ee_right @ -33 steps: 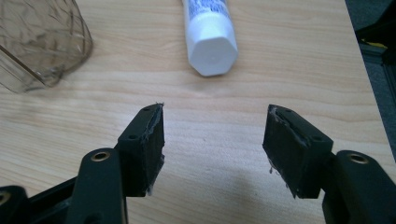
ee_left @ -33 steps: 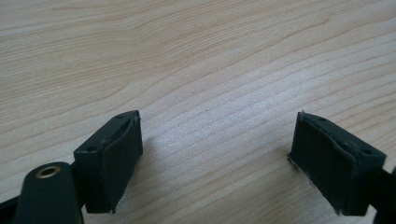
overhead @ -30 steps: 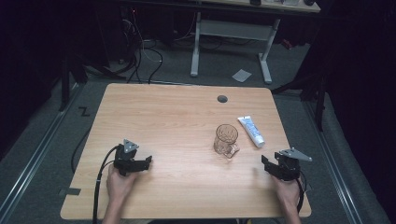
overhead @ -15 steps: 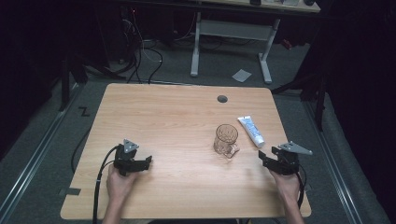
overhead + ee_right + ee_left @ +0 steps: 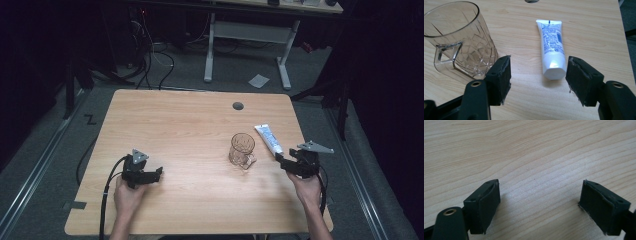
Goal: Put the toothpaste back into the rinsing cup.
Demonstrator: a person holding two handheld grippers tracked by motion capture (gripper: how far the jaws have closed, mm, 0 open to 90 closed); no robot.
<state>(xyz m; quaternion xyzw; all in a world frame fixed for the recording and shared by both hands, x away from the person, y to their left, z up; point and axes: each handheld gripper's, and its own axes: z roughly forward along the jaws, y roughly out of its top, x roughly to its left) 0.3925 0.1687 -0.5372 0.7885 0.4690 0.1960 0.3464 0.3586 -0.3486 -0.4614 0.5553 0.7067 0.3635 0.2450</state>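
A clear cut-glass mug (image 5: 242,149) (image 5: 459,42) stands upright right of the table's middle, its handle toward the person. Just to its right a white and blue tube (image 5: 268,138) (image 5: 551,45) lies flat, cap end toward my right gripper (image 5: 280,161) (image 5: 539,65). That gripper hovers a little short of the cap, open; its jaws have just been opening, and nothing is between them. My left gripper (image 5: 157,173) (image 5: 540,192) rests open at the front left over bare wood.
The wooden table (image 5: 180,125) has a round cable hole (image 5: 238,105) near its far edge. Beyond it are a second desk's white legs (image 5: 285,60) and cables on a grey floor. A cable trails from the left gripper off the table's front.
The right gripper has risen and moved forward toward the tube's cap end. The left gripper, the mug and the tube have stayed in place.
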